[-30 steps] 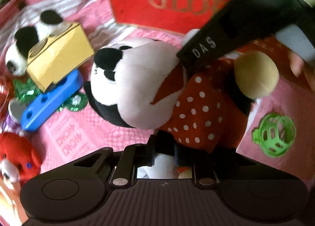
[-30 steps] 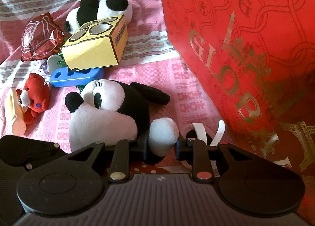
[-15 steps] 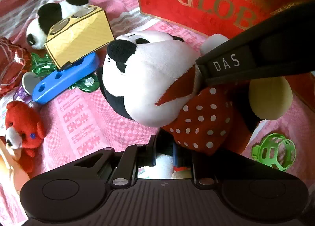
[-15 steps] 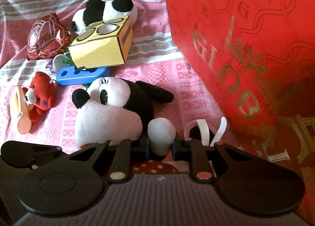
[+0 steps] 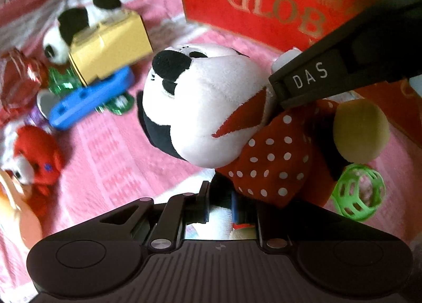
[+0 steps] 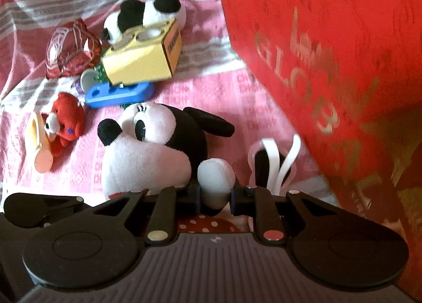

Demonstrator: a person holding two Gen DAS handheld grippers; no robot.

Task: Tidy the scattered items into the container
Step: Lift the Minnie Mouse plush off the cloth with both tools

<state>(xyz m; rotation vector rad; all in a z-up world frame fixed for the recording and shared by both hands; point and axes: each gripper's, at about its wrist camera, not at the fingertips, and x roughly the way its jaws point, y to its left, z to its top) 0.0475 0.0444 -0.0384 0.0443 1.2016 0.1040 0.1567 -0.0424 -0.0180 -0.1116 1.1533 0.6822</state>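
Between my two grippers lies the mouse plush (image 5: 208, 110), on its side on the pink cloth (image 5: 110, 160), its red polka-dot dress (image 5: 271, 160) toward me and its black nose pointing away. My left gripper (image 5: 220, 209) has its jaws closed on the plush's lower part, near the hem of the dress, where white and black fabric is squeezed between them. My right gripper (image 6: 214, 195) has its jaws shut on the plush's white hand (image 6: 215, 176); seen from the left wrist, that gripper's black finger marked DAS crosses in from the right.

Just beside the plush's yellow foot (image 5: 361, 129) sits a green lattice ball (image 5: 358, 192). Behind and to the right stands the red paper bag (image 6: 329, 47) with gold lettering, its white handles (image 6: 277, 163) lying on the cloth close to the plush.

Farther off to the left, a yellow cardboard box (image 6: 142, 60) rests on a blue plastic piece (image 6: 118, 93), with a panda plush (image 6: 147, 13) behind it. A red foil wrapper (image 6: 71, 49) and a small red bear (image 6: 66, 121) lie nearby.
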